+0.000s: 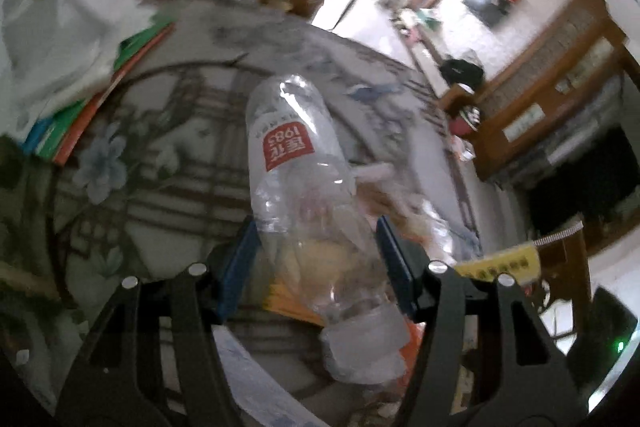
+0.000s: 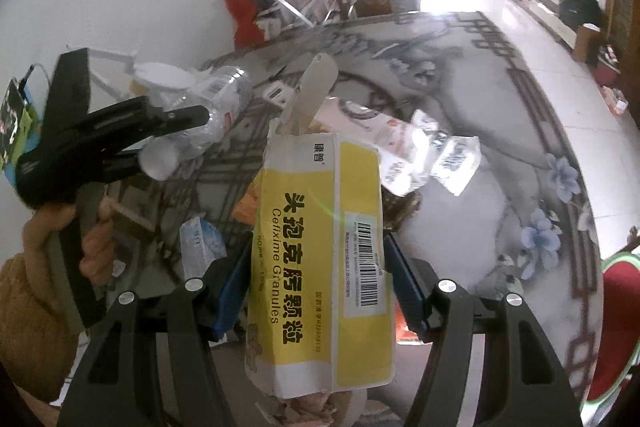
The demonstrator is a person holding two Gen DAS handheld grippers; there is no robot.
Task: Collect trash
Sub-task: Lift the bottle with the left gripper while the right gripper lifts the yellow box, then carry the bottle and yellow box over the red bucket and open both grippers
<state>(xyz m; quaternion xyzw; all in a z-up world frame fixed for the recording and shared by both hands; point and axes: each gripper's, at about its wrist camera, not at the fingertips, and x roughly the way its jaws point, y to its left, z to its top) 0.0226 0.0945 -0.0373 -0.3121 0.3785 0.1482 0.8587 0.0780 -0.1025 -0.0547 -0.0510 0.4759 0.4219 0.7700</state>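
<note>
Left gripper (image 1: pixel 316 247) pinches a clear plastic bottle (image 1: pixel 296 163) across its lower body; I judge it light, springy and slippery, so this mid-body hold suits. Its long axis runs forward along the fingers, cap (image 1: pixel 360 343) toward the camera. Right gripper (image 2: pixel 316 267) clamps a yellow medicine box (image 2: pixel 320 259) at its middle; I judge it light, crushable cardboard, its torn flap pointing away ahead.

We see the bottle (image 1: pixel 300 195) between the left gripper (image 1: pixel 316 247) fingers, above the rug (image 1: pixel 168 155). The box (image 2: pixel 320 259) sits between the right gripper (image 2: pixel 316 267) fingers; the left gripper lies to its left.
</note>
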